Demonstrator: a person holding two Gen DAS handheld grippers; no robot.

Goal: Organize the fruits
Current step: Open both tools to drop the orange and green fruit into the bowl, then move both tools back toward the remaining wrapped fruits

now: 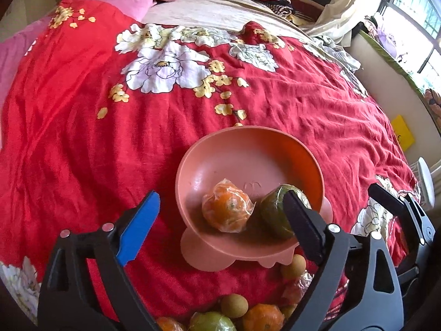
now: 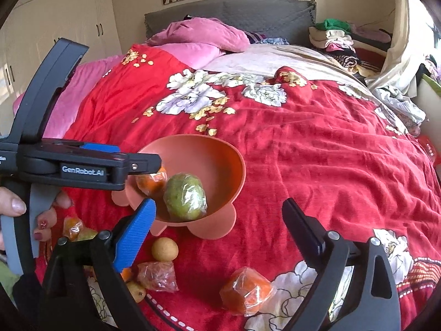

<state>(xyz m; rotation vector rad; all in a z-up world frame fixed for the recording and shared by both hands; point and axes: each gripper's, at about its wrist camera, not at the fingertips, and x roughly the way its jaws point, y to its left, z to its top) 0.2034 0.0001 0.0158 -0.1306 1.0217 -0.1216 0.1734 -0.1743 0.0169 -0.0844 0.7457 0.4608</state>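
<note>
The fingers of the left gripper (image 1: 220,226) are standing spread wide with nothing pressed between them, one faced with a ribbed blue pad and the other plain black, hovering over the near rim of the pink bowl (image 1: 193,162). The right gripper (image 2: 217,231) is likewise holding its fingers wide apart and empty, just in front of the bowl.

The bowl is a smooth, matte, salmon-pink plastic dish with a rounded wall and a scalloped, petal-shaped foot, and it is sitting on the bed's crinkled red bedspread (image 1: 317,104), which is printed with large white and small yellow flowers. Two fruits are lying inside the bowl, touching: an orange citrus (image 1: 226,209) and a duller green citrus (image 2: 185,196), each wrapped in shiny, wrinkled clear film.

More fruit is lying loose on the bedspread on the near side of the bowl. A small, round, tan fruit (image 2: 164,249) with a matte skin is resting near the foot, a crumpled film-wrapped piece (image 2: 157,275) is sitting just beside it, and another wrapped orange (image 2: 246,291) is lying apart to the right. A hand (image 2: 16,209) with painted nails is gripping the left gripper's grey handle.
</note>
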